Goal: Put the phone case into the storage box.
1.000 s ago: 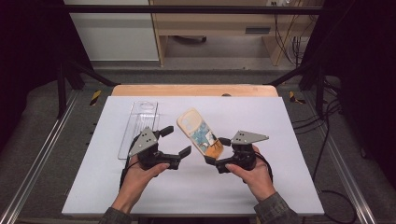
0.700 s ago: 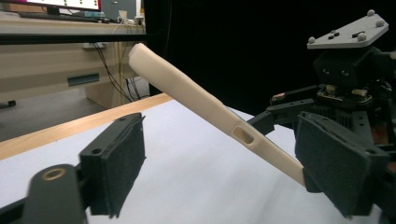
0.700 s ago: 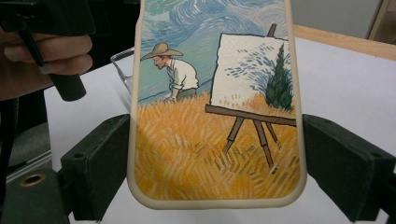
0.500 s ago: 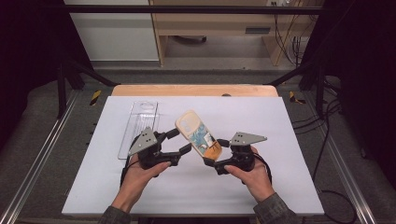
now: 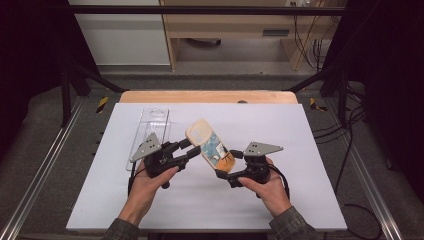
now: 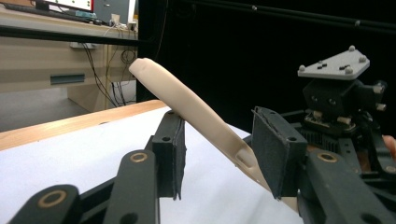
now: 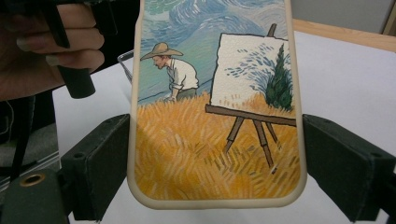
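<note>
A phone case (image 5: 210,145) with a painted wheat-field scene on its back is held off the white table, tilted up. My right gripper (image 5: 229,165) is shut on its lower end, the pads pressing both long edges (image 7: 215,158). My left gripper (image 5: 191,147) reaches in from the left, and its jaws have just been closing around the case's upper part. In the left gripper view the cream case (image 6: 187,100) runs slantwise between the two pads (image 6: 217,140), with a gap still showing beside the left pad. The right gripper (image 6: 336,93) shows behind it.
A clear plastic package (image 5: 150,130) lies flat on the white table (image 5: 300,150) behind my left hand. A wooden strip (image 5: 207,96) runs along the table's far edge. Metal rails flank the table. My left hand (image 7: 46,42) is close at the case's left.
The left gripper's jaws have narrowed around the case's upper part. The right gripper and the case have kept still.
</note>
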`<state>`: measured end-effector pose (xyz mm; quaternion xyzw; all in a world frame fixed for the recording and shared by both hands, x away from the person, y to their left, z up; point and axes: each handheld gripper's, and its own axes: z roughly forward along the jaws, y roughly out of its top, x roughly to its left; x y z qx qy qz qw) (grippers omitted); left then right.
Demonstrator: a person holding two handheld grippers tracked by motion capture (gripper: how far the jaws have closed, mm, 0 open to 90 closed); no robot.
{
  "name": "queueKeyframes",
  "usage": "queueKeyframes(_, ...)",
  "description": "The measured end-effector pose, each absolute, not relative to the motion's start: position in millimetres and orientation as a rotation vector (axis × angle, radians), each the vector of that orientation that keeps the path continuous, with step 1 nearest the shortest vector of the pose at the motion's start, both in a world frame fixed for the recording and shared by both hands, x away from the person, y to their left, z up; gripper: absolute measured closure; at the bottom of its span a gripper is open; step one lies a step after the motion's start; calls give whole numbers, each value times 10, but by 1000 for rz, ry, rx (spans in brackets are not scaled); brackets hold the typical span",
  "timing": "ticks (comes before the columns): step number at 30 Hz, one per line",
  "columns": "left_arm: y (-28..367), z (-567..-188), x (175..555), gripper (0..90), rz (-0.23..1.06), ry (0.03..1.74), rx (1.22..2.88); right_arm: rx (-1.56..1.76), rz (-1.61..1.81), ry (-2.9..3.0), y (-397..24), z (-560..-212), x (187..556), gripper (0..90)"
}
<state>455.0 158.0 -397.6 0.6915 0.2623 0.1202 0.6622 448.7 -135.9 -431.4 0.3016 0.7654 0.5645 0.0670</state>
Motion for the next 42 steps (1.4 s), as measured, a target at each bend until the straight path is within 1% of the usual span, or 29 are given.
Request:
queueKeyframes(14,1599,-3963,4572,613,252,647,1526,932,1731,2289,-1306,-4377,4487,119)
queueKeyframes(30,1502,-3838,4588,626,245,663,1522,922,1816,2235,-1331,-4388,4509,119)
queueKeyframes(42,1539,-3807,4609,641,253,666,1532,922,1865,2219,-1269,-4428,4543,118)
